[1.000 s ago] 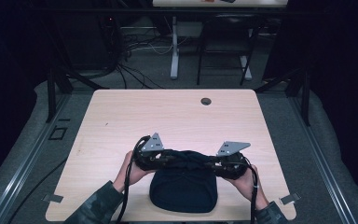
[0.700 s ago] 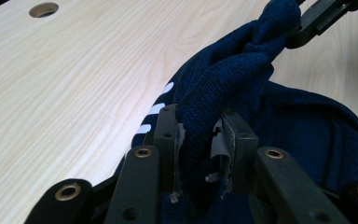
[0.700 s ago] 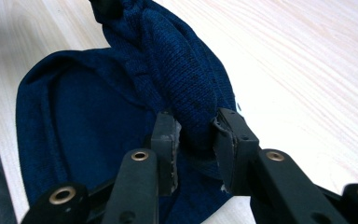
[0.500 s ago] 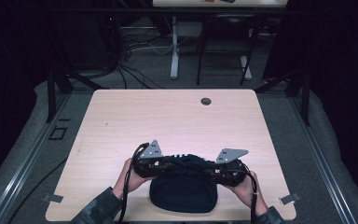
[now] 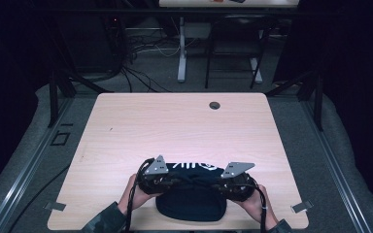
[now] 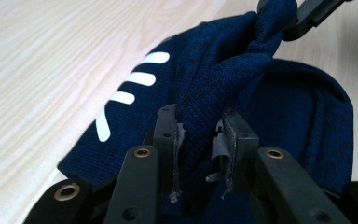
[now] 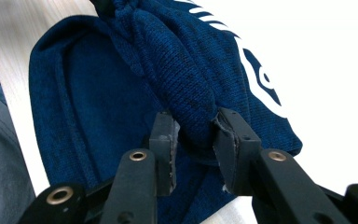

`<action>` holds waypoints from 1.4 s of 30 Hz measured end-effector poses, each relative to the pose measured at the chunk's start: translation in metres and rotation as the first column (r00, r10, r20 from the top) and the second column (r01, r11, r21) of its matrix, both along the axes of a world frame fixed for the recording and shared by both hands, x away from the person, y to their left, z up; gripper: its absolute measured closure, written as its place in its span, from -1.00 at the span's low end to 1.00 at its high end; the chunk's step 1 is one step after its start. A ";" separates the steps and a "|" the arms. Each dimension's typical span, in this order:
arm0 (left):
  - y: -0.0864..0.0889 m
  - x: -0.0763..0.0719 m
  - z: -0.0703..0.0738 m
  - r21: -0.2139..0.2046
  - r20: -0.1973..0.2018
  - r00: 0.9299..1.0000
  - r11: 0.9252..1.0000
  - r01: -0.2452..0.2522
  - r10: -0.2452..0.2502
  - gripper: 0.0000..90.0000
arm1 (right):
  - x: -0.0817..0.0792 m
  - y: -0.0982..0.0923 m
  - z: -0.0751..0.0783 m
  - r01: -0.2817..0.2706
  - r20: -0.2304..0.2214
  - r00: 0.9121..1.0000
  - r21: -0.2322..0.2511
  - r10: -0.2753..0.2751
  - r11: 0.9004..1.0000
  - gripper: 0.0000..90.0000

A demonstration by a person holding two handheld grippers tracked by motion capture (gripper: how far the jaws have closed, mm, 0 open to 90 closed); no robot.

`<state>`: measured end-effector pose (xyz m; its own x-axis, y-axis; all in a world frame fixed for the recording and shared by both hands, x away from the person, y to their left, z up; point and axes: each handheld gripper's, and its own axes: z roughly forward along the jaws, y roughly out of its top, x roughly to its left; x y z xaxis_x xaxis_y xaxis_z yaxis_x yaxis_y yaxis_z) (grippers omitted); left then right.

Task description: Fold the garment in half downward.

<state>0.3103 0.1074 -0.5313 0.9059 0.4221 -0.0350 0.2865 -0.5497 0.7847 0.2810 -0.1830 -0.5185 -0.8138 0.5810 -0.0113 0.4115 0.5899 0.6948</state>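
We have a dark blue knitted garment (image 5: 190, 201) lying at the near edge of the surface (image 5: 175, 126), and we are folding its far part over. The left gripper (image 6: 199, 140) pinches a bunched fold of the knit between its pads, and the right gripper (image 7: 195, 135) pinches another fold at the opposite side. To do this step well, we judge it best to keep both pinches firm, move the two hands level and together so the lifted edge stays taut between them, and lay it down square over the lower layer before letting go.
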 end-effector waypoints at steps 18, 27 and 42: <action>0.002 -0.019 -0.018 0.038 -0.006 1.000 0.999 -0.007 0.008 0.47 | -0.014 0.004 -0.018 -0.026 -0.013 1.000 -0.049 0.025 0.998 0.48; 0.009 -0.030 -0.020 0.071 -0.054 0.998 0.997 -0.009 0.013 0.09 | -0.022 0.001 -0.022 -0.030 -0.027 0.999 -0.051 0.029 0.998 0.32; 0.016 -0.016 0.014 0.017 0.024 0.992 0.992 -0.128 0.128 -0.03 | -0.018 -0.007 0.012 0.040 0.041 0.998 0.086 -0.043 0.995 0.32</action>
<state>0.2943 0.1239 -0.5169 0.8448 0.5350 -0.0066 0.3378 -0.5238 0.7820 0.2631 -0.1896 -0.5067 -0.7888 0.6146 0.0058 0.4034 0.5107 0.7592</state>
